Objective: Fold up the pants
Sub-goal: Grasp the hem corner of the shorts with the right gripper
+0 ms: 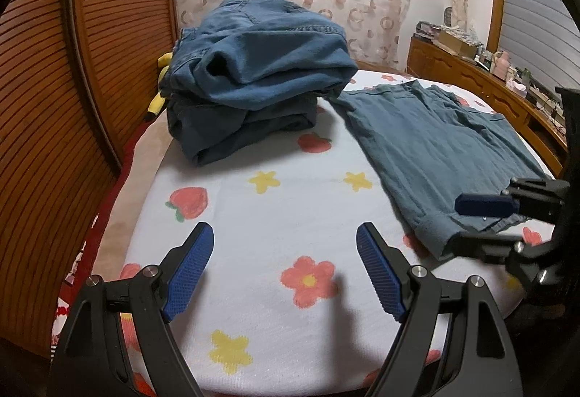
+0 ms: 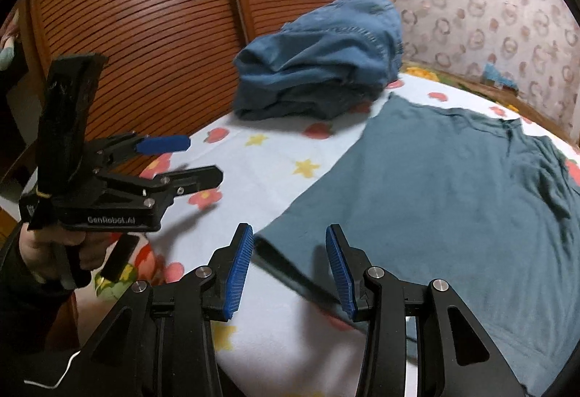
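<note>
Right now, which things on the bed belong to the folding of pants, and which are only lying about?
For the job:
- flat teal pants, spread on the sheet
- pile of folded blue pants
- left gripper, fingers apart over bare sheet
- right gripper, fingers apart at the teal pants' near corner

Lying about:
- yellow toy behind the pile
- clutter on the wooden shelf
- flowered bed sheet

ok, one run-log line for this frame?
stage: approach | teal pants: flat on bed, unfolded | left hand-held gripper: open, empty | right hand-held gripper: open over hem | folded denim stack: behind
</note>
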The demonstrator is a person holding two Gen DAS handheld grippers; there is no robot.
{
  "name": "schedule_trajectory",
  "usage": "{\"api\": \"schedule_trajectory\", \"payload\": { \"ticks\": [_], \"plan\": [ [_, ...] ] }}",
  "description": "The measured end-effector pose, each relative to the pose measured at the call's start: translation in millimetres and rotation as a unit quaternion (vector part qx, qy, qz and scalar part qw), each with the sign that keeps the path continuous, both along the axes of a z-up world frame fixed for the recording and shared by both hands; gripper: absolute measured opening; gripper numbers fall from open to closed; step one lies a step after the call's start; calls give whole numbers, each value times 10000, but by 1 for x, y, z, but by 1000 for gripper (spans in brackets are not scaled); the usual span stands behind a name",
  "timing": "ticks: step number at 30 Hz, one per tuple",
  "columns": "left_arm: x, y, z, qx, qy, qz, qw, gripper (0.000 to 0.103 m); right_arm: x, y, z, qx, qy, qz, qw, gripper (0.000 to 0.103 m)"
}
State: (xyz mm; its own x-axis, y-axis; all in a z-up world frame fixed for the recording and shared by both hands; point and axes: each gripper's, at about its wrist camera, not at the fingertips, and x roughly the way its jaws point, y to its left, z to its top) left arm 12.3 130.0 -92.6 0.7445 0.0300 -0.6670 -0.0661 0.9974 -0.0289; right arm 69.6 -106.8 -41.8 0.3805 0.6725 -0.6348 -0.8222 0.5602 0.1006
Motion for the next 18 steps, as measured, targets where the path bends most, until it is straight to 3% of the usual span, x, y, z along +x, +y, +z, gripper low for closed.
{"api": "schedule_trajectory", "payload": {
  "ticks": [8,11,13,18],
  "plan": [
    [2,-4,-2,-13,20,-43,10000,82,-6,17,-4,-333,-198,30,9992,44],
    [3,-7,-2,-23,25,-73,10000,82,-10,20,-4,-437,-372,-16,9983,31],
    [5,-8,-2,-42,37,-83,10000,82,-11,17,-1,-376,-359,-11,9986,12],
    [11,-19,0,-71,30,-212,9997,82,-5,0,12,-100,-336,-218,9991,6]
  ]
}}
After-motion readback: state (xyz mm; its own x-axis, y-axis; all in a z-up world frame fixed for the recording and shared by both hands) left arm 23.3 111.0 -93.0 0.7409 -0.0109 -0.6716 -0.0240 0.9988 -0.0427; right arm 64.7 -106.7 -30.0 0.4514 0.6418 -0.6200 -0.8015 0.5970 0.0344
